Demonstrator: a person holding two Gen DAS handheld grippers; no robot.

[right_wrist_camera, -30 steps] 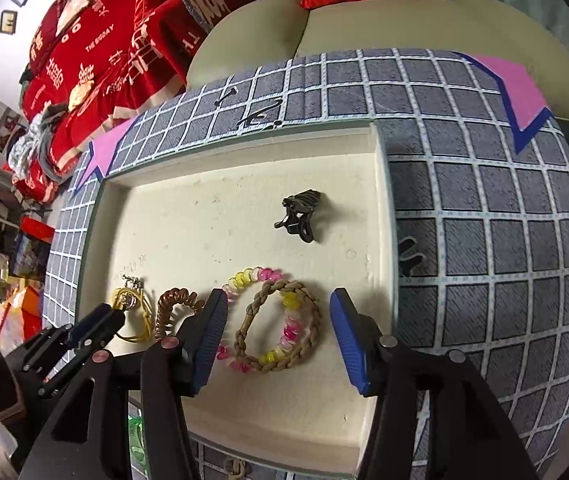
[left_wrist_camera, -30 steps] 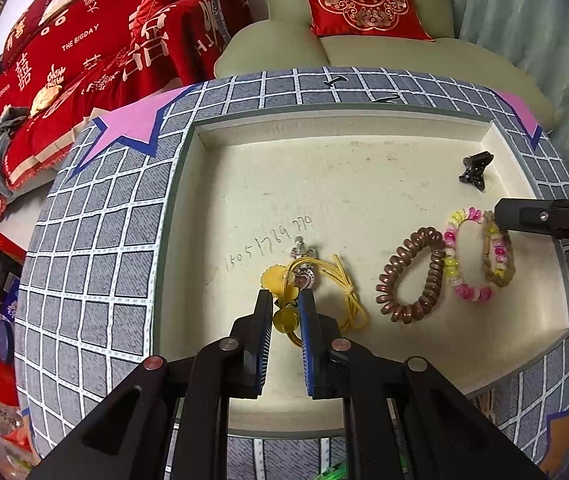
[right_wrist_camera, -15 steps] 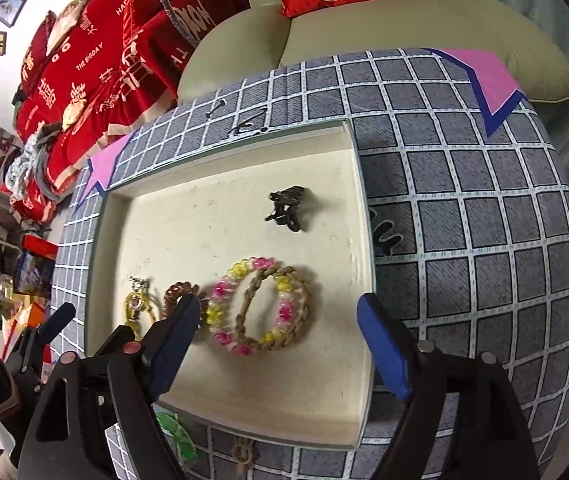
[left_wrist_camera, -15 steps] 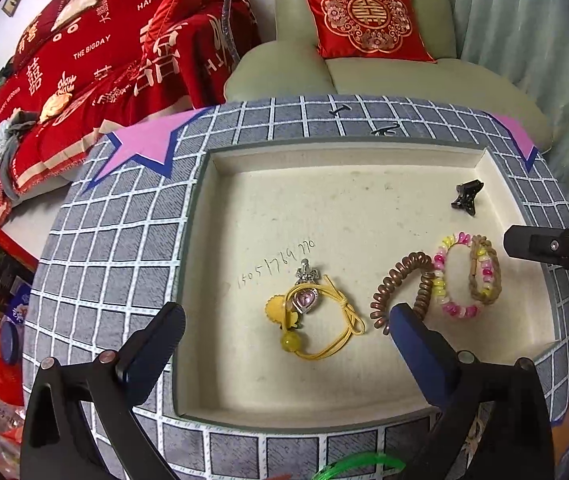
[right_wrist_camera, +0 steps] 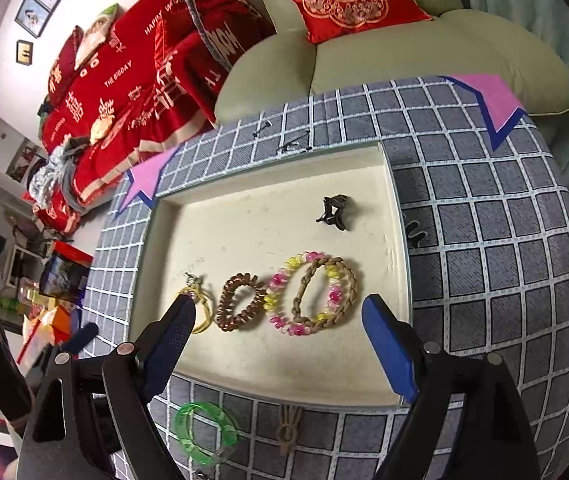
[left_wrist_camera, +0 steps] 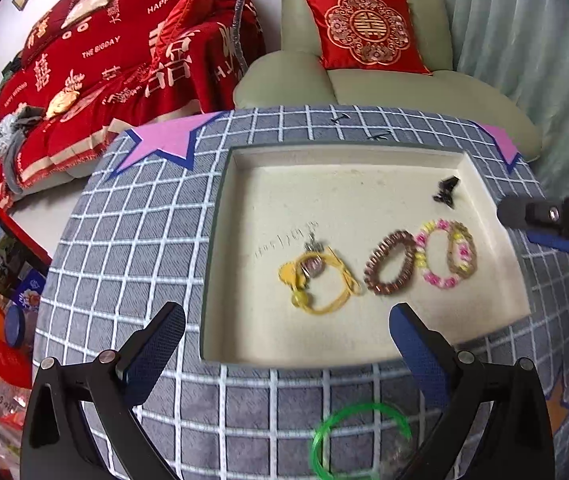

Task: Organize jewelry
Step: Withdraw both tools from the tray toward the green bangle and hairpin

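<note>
A cream tray (left_wrist_camera: 220, 240) sits on a grey checked cloth. Along its near side lie a yellow cord bracelet with a pendant (left_wrist_camera: 316, 276), a brown coil band (left_wrist_camera: 390, 268), a pink and yellow bead bracelet (left_wrist_camera: 428, 264) and a braided brown bracelet (left_wrist_camera: 462, 254). A black claw clip (left_wrist_camera: 446, 192) rests farther back. My left gripper (left_wrist_camera: 284, 320) hangs open above the tray's near edge, holding nothing. In the right wrist view, my right gripper (right_wrist_camera: 278, 308) is open and empty above the bead bracelet (right_wrist_camera: 284, 304) and braided bracelet (right_wrist_camera: 324, 292).
A green bangle (right_wrist_camera: 204, 432) and a small brown knotted piece (right_wrist_camera: 288, 430) lie on the cloth in front of the tray. Black hairpins (right_wrist_camera: 296, 144) lie behind it and another dark clip (right_wrist_camera: 416, 236) to its right. A sofa and a red blanket stand beyond the table.
The left gripper let go of the yellow cord bracelet and opened wide. The right jaws spread wider around the braided bracelet. Both grippers rose and drew back toward the tray's near edge.
</note>
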